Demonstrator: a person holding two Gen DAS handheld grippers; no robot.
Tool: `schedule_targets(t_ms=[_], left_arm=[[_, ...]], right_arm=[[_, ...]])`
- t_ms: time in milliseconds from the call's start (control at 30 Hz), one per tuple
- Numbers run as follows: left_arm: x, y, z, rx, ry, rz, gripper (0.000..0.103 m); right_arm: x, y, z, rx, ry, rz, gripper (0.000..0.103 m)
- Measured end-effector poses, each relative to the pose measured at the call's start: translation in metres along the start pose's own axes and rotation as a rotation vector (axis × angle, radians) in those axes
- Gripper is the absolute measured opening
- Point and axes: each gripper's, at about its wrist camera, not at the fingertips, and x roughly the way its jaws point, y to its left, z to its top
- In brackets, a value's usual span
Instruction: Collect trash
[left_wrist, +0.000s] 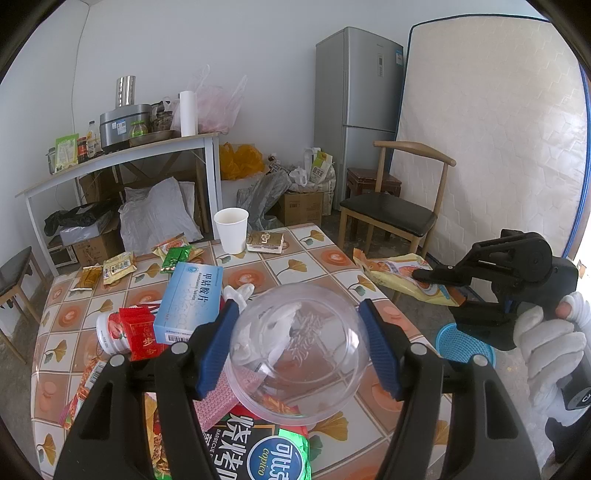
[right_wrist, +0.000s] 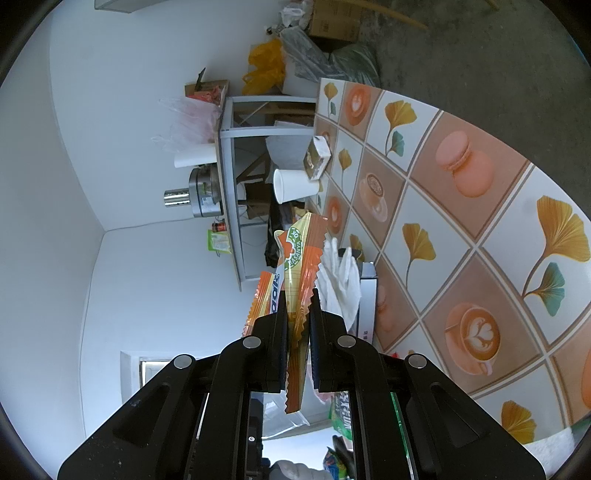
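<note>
My left gripper (left_wrist: 299, 325) is shut on a clear plastic bowl (left_wrist: 299, 354) with crumpled white tissue (left_wrist: 273, 328) inside, held above the tiled table (left_wrist: 295, 262). My right gripper (right_wrist: 298, 306) is shut on a yellow-and-orange snack wrapper (right_wrist: 295, 273), turned on its side beside the table (right_wrist: 461, 229). In the left wrist view the right gripper (left_wrist: 424, 275) holds that wrapper (left_wrist: 399, 277) off the table's right edge, above a blue basket (left_wrist: 463, 345). Trash lies on the table: a blue medicine box (left_wrist: 192, 299), red packets (left_wrist: 142, 332), a green snack bag (left_wrist: 258, 450).
A white paper cup (left_wrist: 231, 229) and a gold box (left_wrist: 265, 242) stand at the table's far end, also in the right wrist view (right_wrist: 295, 184). Small sachets (left_wrist: 118, 266) lie far left. A wooden chair (left_wrist: 391, 210), fridge (left_wrist: 354, 107) and mattress (left_wrist: 491, 129) stand behind.
</note>
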Motion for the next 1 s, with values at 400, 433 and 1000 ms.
schedule_targets(t_ms=[400, 433, 1000], left_arm=[[-0.001, 0.000, 0.000, -0.002, -0.001, -0.003, 0.065], [-0.001, 0.000, 0.000, -0.002, -0.002, -0.003, 0.065], [-0.010, -0.005, 0.011, -0.002, -0.026, 0.003, 0.065]], right_arm=[[0.000, 0.000, 0.000, 0.000, 0.001, -0.001, 0.008], [0.000, 0.000, 0.000, 0.000, 0.000, -0.001, 0.008], [-0.005, 0.005, 0.003, -0.004, -0.002, 0.018, 0.008]])
